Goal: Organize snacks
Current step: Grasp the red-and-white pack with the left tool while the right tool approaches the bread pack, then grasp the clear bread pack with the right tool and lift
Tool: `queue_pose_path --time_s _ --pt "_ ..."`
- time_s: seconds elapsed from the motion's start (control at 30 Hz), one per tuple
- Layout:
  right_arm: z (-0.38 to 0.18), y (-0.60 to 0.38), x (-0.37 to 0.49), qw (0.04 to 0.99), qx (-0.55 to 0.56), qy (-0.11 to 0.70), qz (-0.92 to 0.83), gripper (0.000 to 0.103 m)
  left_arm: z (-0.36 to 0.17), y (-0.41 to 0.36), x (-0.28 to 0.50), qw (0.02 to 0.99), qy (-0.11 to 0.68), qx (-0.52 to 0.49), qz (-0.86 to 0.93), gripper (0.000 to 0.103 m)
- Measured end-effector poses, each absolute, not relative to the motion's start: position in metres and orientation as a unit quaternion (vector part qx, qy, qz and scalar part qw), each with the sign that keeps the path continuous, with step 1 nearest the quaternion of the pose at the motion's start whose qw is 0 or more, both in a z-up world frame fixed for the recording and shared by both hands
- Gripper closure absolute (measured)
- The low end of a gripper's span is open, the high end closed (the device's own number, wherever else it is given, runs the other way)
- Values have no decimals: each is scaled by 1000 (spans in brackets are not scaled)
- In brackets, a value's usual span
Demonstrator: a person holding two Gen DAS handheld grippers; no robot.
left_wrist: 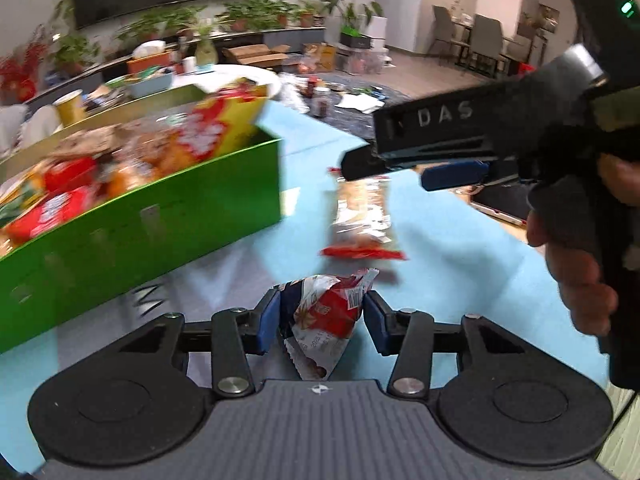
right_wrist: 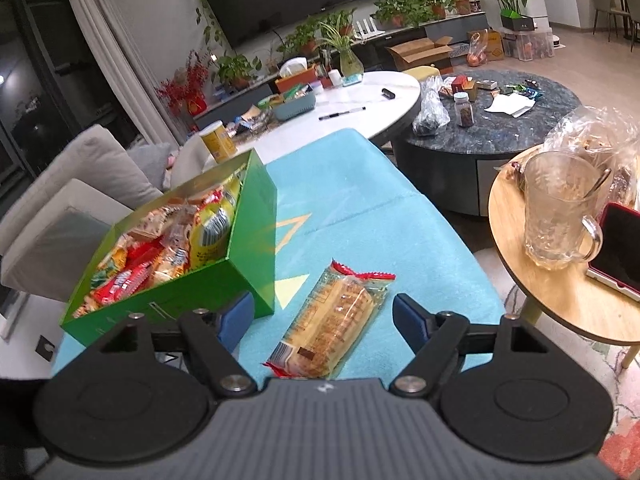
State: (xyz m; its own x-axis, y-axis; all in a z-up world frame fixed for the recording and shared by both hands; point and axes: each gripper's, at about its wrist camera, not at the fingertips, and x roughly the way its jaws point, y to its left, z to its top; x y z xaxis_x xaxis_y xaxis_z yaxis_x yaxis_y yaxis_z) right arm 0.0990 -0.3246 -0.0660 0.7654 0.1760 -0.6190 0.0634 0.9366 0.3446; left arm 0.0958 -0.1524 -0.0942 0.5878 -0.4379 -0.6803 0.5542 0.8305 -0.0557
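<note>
The left tool (left_wrist: 322, 316) gripped a red-and-white packet (left_wrist: 326, 316); the right tool (right_wrist: 322, 320) hung released over the cracker pack (right_wrist: 332, 320) beside the green box (right_wrist: 180, 280), best straddled crosswise.

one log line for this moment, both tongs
left tongs: shut on red-white snack packet | right tongs: open over cracker pack | green box: full
</note>
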Motion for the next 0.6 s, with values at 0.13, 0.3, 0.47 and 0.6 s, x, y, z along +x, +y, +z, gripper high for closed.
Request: queue_pose_path --time_s 0.13,0.3,0.47,0.6 --pt "-74 -314 112 918 173 357 -3 33 -89 -130 92 900 348 74 -252 60" --pt "-83 -300 122 914 161 372 -19 33 -84 -106 93 909 343 48 -230 60" --pt "-89 -288 128 915 124 383 -31 33 -81 -93 96 914 341 33 -217 60" --pt "-89 -291 120 919 115 377 -23 34 -78 -89 93 916 337 28 -215 60"
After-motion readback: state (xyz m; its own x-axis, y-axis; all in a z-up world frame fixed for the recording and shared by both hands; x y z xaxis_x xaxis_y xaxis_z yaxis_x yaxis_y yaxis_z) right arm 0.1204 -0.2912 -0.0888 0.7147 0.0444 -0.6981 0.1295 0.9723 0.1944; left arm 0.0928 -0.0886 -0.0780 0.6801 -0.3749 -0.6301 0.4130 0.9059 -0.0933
